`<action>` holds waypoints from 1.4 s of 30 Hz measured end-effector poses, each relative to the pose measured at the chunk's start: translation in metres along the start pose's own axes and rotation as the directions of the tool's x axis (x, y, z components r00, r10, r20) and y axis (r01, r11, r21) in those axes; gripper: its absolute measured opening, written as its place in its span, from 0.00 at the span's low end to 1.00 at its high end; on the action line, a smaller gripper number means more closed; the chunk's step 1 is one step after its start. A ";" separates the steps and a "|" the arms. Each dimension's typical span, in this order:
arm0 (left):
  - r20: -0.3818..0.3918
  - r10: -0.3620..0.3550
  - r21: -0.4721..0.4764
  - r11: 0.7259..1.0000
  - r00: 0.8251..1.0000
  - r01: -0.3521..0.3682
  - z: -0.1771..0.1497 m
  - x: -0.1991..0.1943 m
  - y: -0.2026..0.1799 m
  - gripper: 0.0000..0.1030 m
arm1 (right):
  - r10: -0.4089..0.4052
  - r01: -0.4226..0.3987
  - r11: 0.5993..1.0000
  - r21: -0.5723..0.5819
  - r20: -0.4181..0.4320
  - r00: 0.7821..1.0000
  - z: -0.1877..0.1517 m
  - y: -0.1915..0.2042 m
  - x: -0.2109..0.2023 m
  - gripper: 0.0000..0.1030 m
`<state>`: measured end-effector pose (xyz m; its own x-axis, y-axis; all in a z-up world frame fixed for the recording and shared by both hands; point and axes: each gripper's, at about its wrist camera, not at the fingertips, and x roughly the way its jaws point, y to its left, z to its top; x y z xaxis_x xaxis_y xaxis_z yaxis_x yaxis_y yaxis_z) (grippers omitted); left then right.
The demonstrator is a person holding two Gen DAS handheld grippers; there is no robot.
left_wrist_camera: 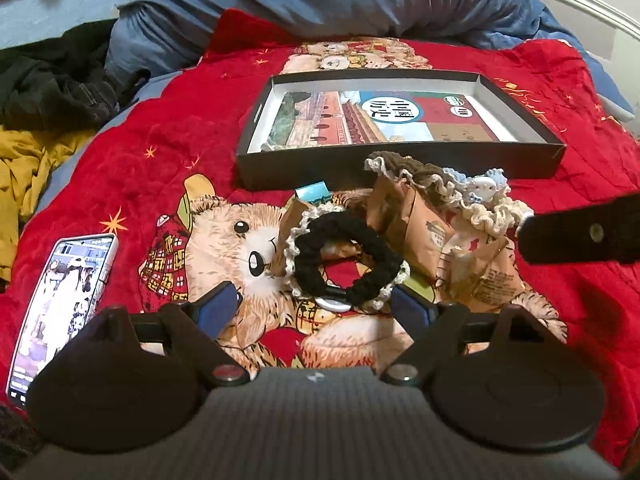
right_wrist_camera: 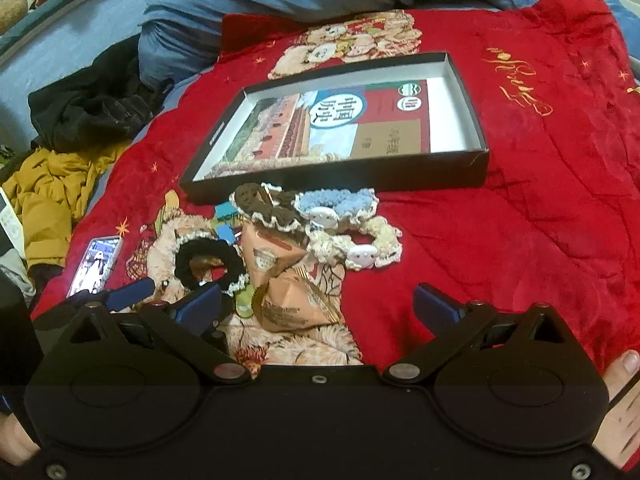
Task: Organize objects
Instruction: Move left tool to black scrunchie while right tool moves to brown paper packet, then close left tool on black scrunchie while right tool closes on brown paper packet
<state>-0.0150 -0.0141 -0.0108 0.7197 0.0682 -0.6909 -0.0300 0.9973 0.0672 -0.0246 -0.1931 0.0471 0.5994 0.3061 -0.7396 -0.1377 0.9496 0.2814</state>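
In the left wrist view, the black scrunchie (left_wrist_camera: pixel 347 263) lies flat on the red blanket (left_wrist_camera: pixel 168 120), a ring with pale lace trim, its longer span running from upper left to lower right. It sits just ahead of the left gripper (left_wrist_camera: pixel 316 303), between the two blue pads, whose jaws stand wide apart and hold nothing; the right pad (left_wrist_camera: pixel 412 304) is just beside the ring's lace edge, and contact cannot be told. Behind the ring lie brown snack packets (left_wrist_camera: pixel 424 224), then a brown scrunchie (left_wrist_camera: pixel 404 168), and beyond them the black tray (left_wrist_camera: pixel 400 160), long axis left to right, holding a book (left_wrist_camera: pixel 384 120). A phone (left_wrist_camera: pixel 60 312) lies left of the gripper.

In the right wrist view, the right gripper (right_wrist_camera: pixel 318 304) is spread wide and empty, with a snack packet between its pads. This view alone shows a blue scrunchie (right_wrist_camera: pixel 340 202) and a cream scrunchie (right_wrist_camera: pixel 360 248) clearly, ahead of the gripper, and the left gripper's blue fingertips (right_wrist_camera: pixel 132 292) at far left beside the black scrunchie.
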 end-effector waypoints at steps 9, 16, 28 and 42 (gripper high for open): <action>0.033 -0.008 -0.028 1.000 0.999 0.009 0.003 -0.004 0.003 0.88 | 0.043 -0.043 0.999 -0.006 -0.017 0.999 0.000 0.004 0.004 0.92; 0.024 -0.017 -0.022 1.000 1.000 0.018 0.004 0.000 0.002 0.85 | 0.059 -0.059 0.998 -0.002 -0.034 0.998 0.000 0.009 0.014 0.85; -0.016 -0.044 0.000 0.999 0.999 0.044 0.002 0.009 -0.003 0.53 | 0.050 -0.048 0.998 0.028 -0.068 0.996 0.000 0.010 0.031 0.78; -0.037 -0.059 -0.016 0.998 0.998 0.058 0.003 0.013 -0.001 0.53 | 0.031 -0.029 0.999 0.016 -0.116 0.993 0.001 0.017 0.046 0.75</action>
<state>-0.0031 -0.0148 -0.0177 0.6940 0.0105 -0.7199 0.0009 0.9999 0.0155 0.0018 -0.1631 0.0184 0.4992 0.3412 -0.7965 -0.1425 0.9390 0.3129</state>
